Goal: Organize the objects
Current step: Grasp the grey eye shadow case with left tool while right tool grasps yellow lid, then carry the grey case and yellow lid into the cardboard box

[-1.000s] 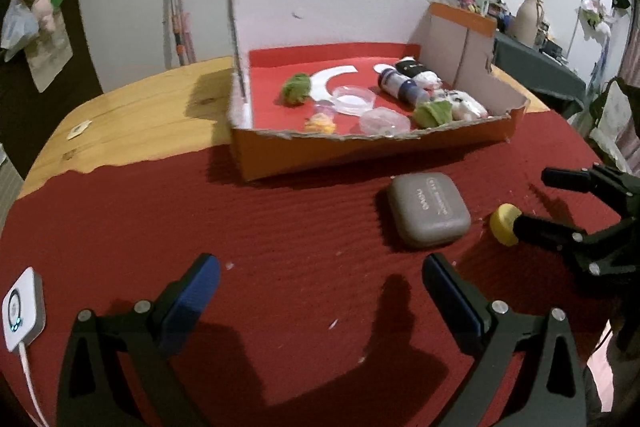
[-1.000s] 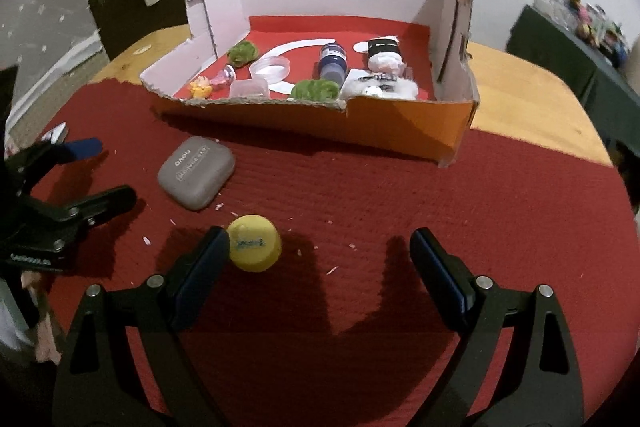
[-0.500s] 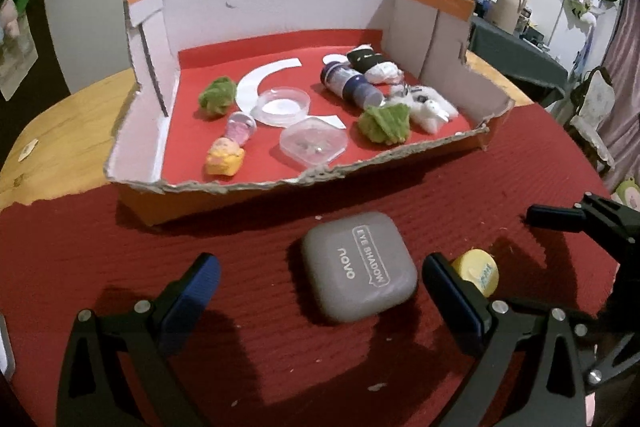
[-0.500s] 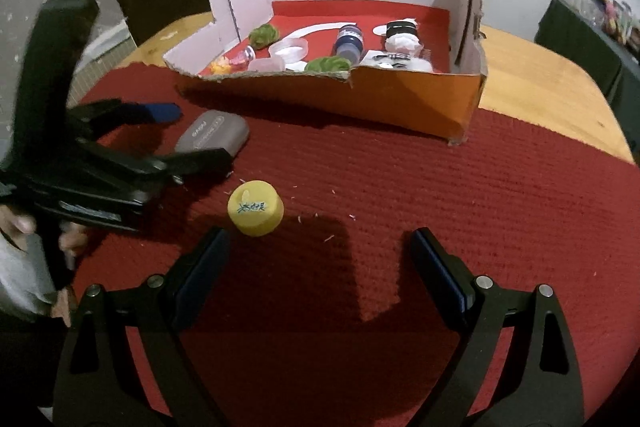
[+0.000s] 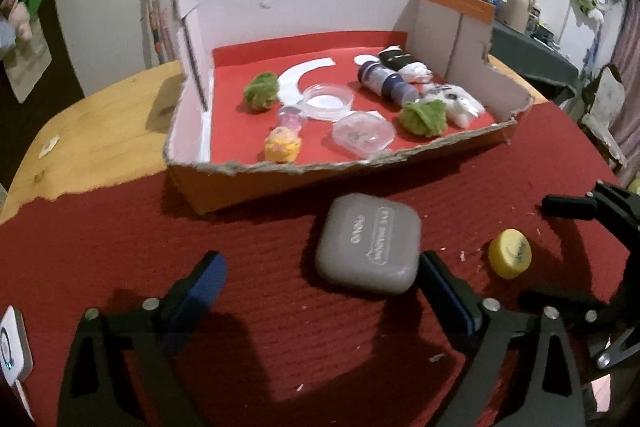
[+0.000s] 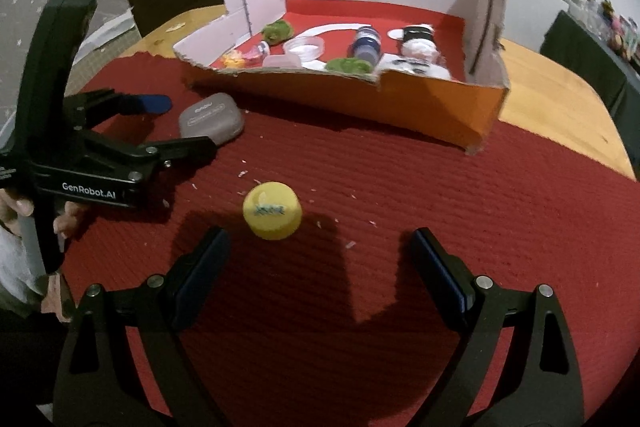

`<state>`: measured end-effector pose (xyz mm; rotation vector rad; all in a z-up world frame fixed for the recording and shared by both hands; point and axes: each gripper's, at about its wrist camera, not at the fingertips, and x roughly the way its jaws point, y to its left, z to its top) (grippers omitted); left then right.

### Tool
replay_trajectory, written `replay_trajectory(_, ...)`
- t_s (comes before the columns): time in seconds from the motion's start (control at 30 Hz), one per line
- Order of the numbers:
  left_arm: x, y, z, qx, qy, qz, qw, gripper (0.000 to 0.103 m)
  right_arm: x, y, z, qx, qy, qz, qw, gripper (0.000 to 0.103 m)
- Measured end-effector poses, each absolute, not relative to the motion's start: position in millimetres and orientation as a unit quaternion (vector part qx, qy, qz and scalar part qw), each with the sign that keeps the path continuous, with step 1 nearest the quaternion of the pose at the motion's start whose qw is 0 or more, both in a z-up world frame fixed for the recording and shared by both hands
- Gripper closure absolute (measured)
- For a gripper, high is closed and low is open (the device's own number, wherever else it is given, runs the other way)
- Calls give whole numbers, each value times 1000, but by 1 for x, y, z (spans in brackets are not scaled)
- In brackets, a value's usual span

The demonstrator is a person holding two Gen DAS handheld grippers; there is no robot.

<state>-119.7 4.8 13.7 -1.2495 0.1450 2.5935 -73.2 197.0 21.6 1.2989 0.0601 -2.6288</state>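
A red cloth (image 5: 280, 307) covers the near part of the wooden bench (image 5: 104, 131). At its far side the cardboard box (image 5: 452, 27) already holds most small items. Judging by this, two remain outside: the grey case (image 5: 368, 247) and, to its right, the yellow cap (image 6: 272, 211). The left gripper (image 5: 320, 279) has jaws spread around the case, apparently just beside it. The right gripper (image 6: 320, 255) is spread, empty, near the cap.
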Motion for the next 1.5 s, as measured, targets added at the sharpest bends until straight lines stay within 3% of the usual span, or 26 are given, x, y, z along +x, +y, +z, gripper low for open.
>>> replay_trajectory(0.13, -124, 17, 13, -427, 68, 888, 153, 19, -77, 186, 17, 439, 55, -891, 101, 11)
replay_trajectory(0.2, -125, 21, 13, -426, 71, 886, 167, 27, -78, 183, 18, 436, 56, -891, 109, 18)
replay_trajectory(0.27, -125, 23, 14, -424, 60, 885, 183, 39, -80, 181, 19, 431, 54, -894, 112, 33)
replay_trajectory(0.3, -124, 23, 15, -422, 54, 885, 188, 47, -81, 179, 19, 429, 54, -895, 111, 34)
replay_trajectory(0.53, -120, 20, 18, -417, 24, 888, 193, 49, -81, 174, 21, 417, 42, -899, 125, 74)
replay_trajectory(1.5, -86, 13, 50, -376, 15, 906, 193, 49, -68, 181, 50, 392, 0, -912, 119, 74)
